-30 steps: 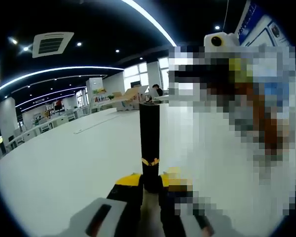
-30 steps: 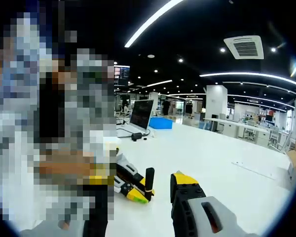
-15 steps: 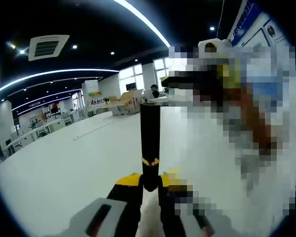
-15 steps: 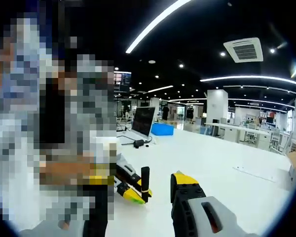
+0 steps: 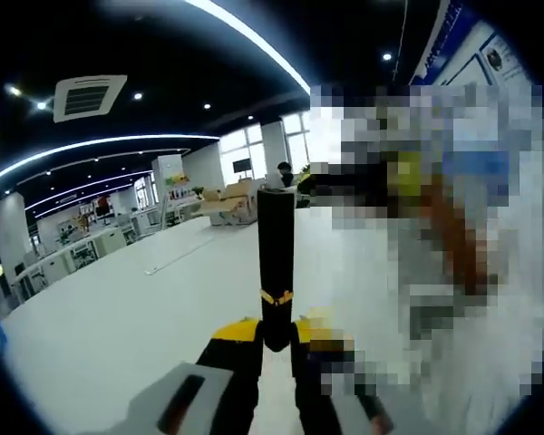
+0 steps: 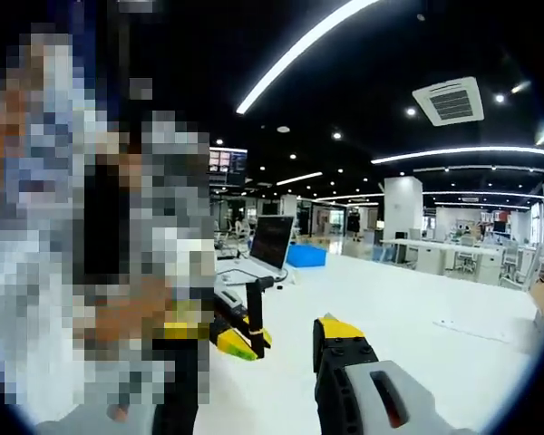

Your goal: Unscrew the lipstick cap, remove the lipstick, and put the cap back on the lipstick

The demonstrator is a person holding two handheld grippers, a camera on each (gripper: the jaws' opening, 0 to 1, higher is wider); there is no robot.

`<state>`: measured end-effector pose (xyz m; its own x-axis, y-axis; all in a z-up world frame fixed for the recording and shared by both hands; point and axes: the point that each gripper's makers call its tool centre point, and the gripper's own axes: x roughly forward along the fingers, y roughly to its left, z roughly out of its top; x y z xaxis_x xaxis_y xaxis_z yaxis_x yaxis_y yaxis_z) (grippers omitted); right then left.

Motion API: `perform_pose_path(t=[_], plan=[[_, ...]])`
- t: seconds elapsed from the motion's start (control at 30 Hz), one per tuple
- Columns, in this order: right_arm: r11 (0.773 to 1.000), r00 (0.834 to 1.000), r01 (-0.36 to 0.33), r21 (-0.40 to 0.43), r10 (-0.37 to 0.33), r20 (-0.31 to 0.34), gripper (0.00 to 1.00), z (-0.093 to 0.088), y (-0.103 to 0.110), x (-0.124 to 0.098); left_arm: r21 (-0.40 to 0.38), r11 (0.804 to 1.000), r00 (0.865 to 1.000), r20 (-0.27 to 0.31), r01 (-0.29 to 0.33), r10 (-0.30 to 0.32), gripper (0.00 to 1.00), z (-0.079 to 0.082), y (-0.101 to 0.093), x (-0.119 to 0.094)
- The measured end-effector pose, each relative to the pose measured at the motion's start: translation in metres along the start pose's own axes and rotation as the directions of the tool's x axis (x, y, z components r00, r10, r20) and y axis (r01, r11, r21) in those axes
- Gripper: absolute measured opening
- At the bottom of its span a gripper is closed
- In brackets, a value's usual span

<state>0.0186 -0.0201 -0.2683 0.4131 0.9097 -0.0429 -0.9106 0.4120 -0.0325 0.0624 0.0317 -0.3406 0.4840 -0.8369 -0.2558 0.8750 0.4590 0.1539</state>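
Observation:
A black lipstick tube stands upright between my left gripper's yellow-tipped jaws, which are shut on its lower end. Its cap end points away from the camera, with a gold mark low on the barrel. In the right gripper view the same lipstick and the left gripper show at lower left, held above the white table. My right gripper stands open, its right jaw plain and its left jaw partly behind a mosaic patch, with nothing between them. A dark jaw of the right gripper reaches in near the lipstick's top.
A laptop and a blue box sit at the far side of the table. The white tabletop stretches wide to the left. Office desks line the background.
Both views have tilted a little. In the right gripper view, the left gripper with the lipstick has shifted left and up. The left gripper's hold on the lipstick is unchanged.

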Motion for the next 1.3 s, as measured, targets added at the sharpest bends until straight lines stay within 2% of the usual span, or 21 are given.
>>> perform_pose_path(t=[0.43, 0.6, 0.8, 1.1, 1.3], plan=[[0.999, 0.997, -0.037, 0.012, 0.037, 0.068, 0.44, 0.02, 0.018, 0.0, 0.024, 0.999, 0.999, 0.004, 0.041, -0.041, 0.14, 0.023, -0.024, -0.027], [0.997, 0.995, -0.077, 0.03, 0.075, 0.072, 0.44, 0.019, 0.026, 0.004, 0.037, 0.997, 0.998, -0.005, 0.063, -0.063, 0.14, 0.027, -0.035, -0.032], [0.991, 0.99, -0.126, 0.033, 0.124, 0.067, 0.44, 0.018, 0.038, 0.009, 0.052, 0.994, 0.994, -0.042, 0.101, -0.098, 0.14, 0.023, -0.048, -0.031], [0.986, 0.986, -0.161, 0.038, 0.159, 0.042, 0.43, 0.01, 0.047, 0.016, 0.102, 0.985, 0.986, -0.105, 0.141, -0.13, 0.14, 0.01, -0.062, -0.022], [0.98, 0.981, -0.191, 0.048, 0.19, 0.039, 0.37, 0.008, 0.052, 0.018, 0.126, 0.976, 0.979, -0.121, 0.179, -0.164, 0.14, 0.008, -0.074, -0.019]])
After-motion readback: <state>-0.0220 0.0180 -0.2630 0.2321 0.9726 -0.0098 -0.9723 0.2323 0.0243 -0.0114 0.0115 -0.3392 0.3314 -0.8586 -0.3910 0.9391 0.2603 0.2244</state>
